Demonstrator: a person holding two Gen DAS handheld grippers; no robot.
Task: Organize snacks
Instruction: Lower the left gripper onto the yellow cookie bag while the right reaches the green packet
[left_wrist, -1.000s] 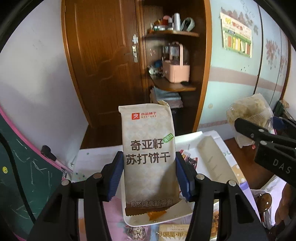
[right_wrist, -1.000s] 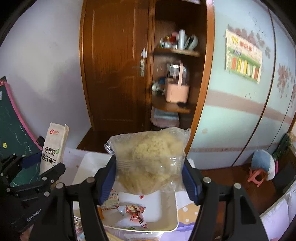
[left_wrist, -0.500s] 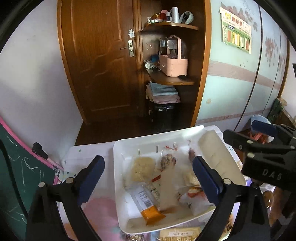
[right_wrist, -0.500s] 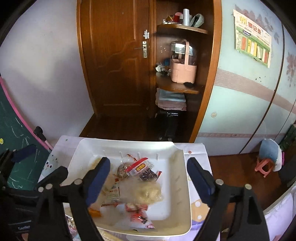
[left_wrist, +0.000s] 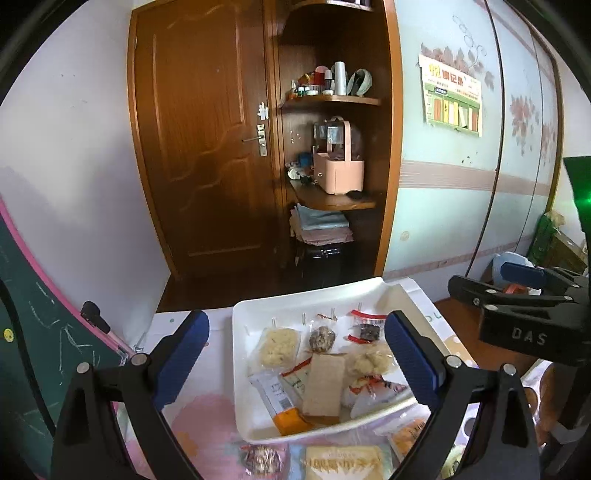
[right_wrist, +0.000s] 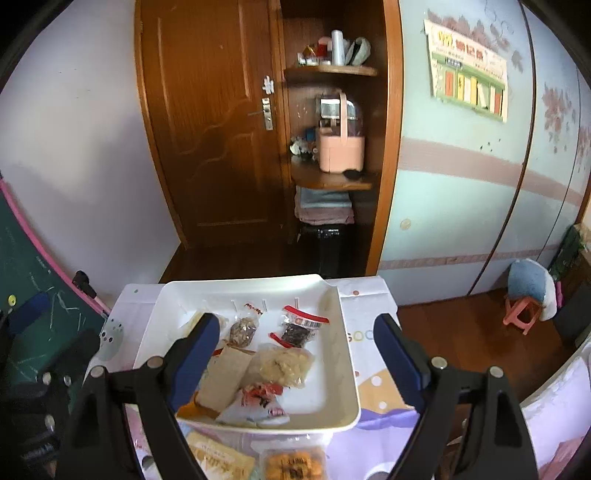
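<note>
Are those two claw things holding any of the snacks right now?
No. The left gripper and the right gripper are both open and empty; the snack packets lie in the white tray.

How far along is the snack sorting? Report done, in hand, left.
Done: several packets lie in the white tray, among them the cracker pack and the clear puffed-snack bag. In hand: nothing; the left gripper and right gripper are open and empty. Left: packets on the table in front of the tray, like the orange pack.

Glossy white plastic tray; crinkly clear plastic snack bags; matt brown paper-look cracker packet; varnished wooden door
</note>
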